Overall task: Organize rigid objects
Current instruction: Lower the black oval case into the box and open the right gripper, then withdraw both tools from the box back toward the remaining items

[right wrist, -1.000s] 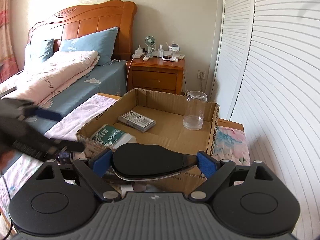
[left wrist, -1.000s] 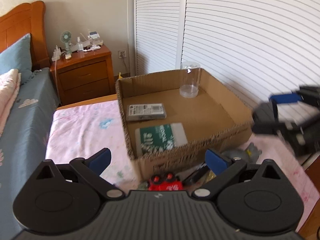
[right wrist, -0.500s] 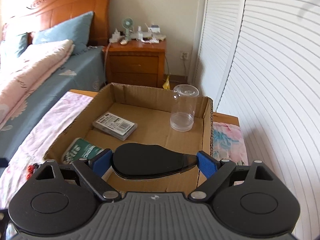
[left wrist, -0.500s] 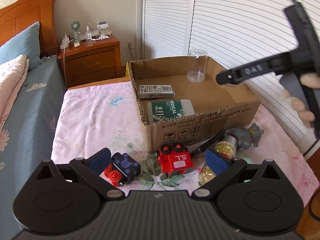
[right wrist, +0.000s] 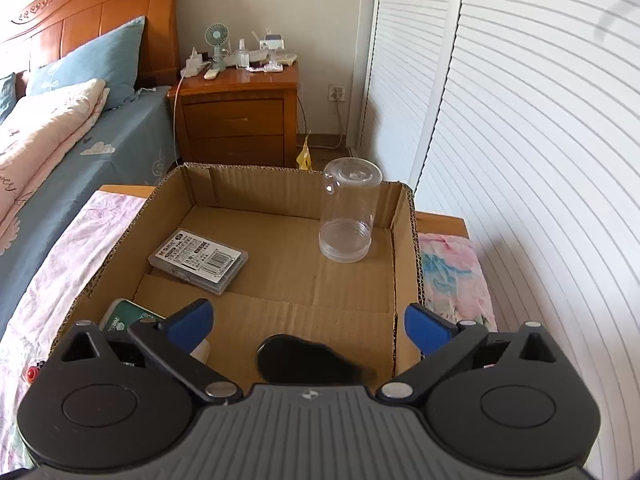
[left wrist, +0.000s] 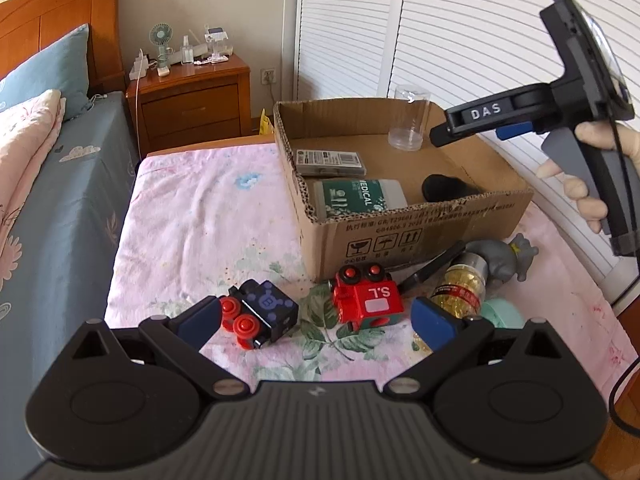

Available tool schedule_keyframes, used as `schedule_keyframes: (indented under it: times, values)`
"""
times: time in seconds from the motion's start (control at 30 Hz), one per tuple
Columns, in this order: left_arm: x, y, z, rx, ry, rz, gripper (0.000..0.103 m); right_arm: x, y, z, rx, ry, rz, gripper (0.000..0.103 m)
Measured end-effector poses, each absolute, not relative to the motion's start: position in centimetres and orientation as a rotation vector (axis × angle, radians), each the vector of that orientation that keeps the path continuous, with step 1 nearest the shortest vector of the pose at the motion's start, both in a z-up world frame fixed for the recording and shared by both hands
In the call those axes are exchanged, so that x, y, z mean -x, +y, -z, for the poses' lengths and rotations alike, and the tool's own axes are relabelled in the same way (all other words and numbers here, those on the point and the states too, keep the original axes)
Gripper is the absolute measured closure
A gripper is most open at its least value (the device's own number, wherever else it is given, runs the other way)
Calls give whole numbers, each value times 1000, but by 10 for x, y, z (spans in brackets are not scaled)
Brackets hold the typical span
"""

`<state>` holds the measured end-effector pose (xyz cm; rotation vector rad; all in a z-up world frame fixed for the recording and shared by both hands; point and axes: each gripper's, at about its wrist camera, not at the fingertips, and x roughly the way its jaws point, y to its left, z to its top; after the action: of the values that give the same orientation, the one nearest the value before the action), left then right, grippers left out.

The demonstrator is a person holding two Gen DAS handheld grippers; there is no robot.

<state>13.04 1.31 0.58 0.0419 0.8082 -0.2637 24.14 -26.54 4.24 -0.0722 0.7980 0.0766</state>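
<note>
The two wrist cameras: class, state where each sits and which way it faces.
Left wrist: on the left gripper, angled down at toys on the floral cloth; own blue fingers, right gripper and a hand show.
Right wrist: on the right gripper, jaws opening above the cardboard box; only its fingers show.
Shared: box, clear jar, black case.

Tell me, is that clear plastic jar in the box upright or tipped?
Upright: the clear jar stands on the cardboard box floor.
</note>
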Motion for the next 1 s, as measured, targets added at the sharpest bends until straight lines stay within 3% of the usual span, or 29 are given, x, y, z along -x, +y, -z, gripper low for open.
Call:
schedule_keyframes:
  times: [0.43,1.0]
  values:
    - [-119,4,-6,-67,799,291,3,-190,-274,-51,41,767,-90,0]
    - [-102,13,28,-129,812,316,2,-87,-258,26,200,882,-196,0]
